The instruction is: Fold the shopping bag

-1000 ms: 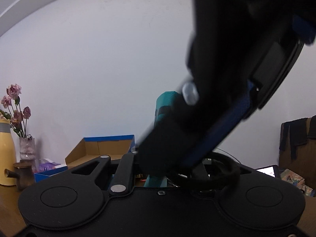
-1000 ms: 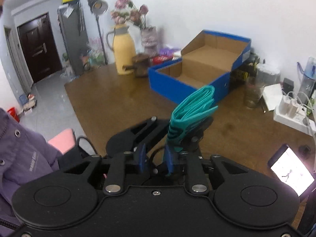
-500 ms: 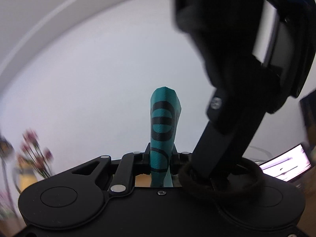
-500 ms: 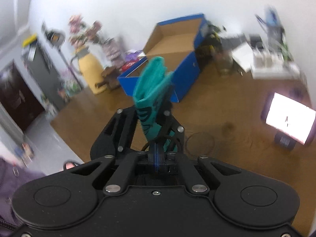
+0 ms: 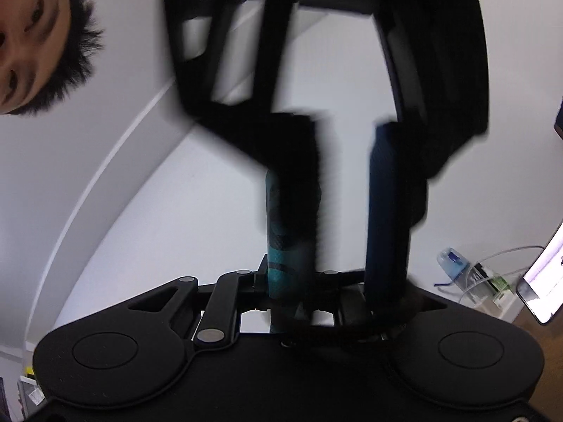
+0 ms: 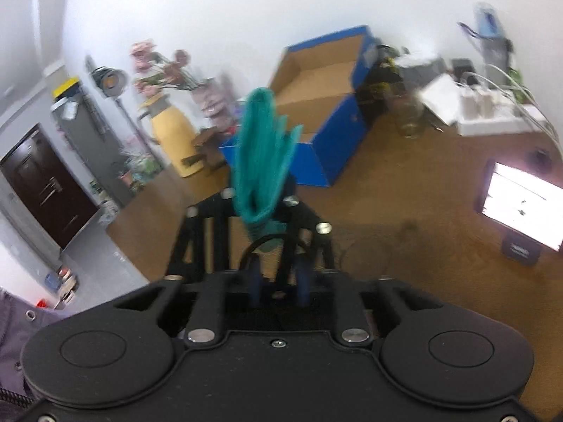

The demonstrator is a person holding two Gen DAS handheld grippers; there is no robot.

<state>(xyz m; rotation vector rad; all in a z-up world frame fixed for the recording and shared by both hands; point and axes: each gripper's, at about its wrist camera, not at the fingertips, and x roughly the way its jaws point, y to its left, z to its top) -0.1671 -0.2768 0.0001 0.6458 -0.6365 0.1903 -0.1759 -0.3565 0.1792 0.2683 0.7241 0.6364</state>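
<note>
The shopping bag [image 6: 260,154] is folded into a narrow teal bundle with black print. It stands upright in my left gripper [image 6: 262,219], which is shut on the bundle's lower end [image 5: 281,277]. My right gripper [image 6: 278,267] faces the left one from above with its blue-padded fingers [image 5: 385,218] apart, open. One finger lies against the bundle, the other to its right. A black elastic loop [image 6: 262,241] sits at the fingers, blurred [image 5: 352,325]. I cannot tell what it wraps.
Below lies a brown wooden table [image 6: 404,211] with an open blue cardboard box [image 6: 330,105], a yellow jug [image 6: 172,130], flowers, a lit phone [image 6: 520,204], a glass and a power strip [image 6: 485,105]. A person's head [image 5: 38,35] leans in; a purple sleeve [image 6: 10,334] is near.
The right gripper was shut at the bag half a second ago and now stands open. The left gripper has tipped further up, keeping hold of the bundle.
</note>
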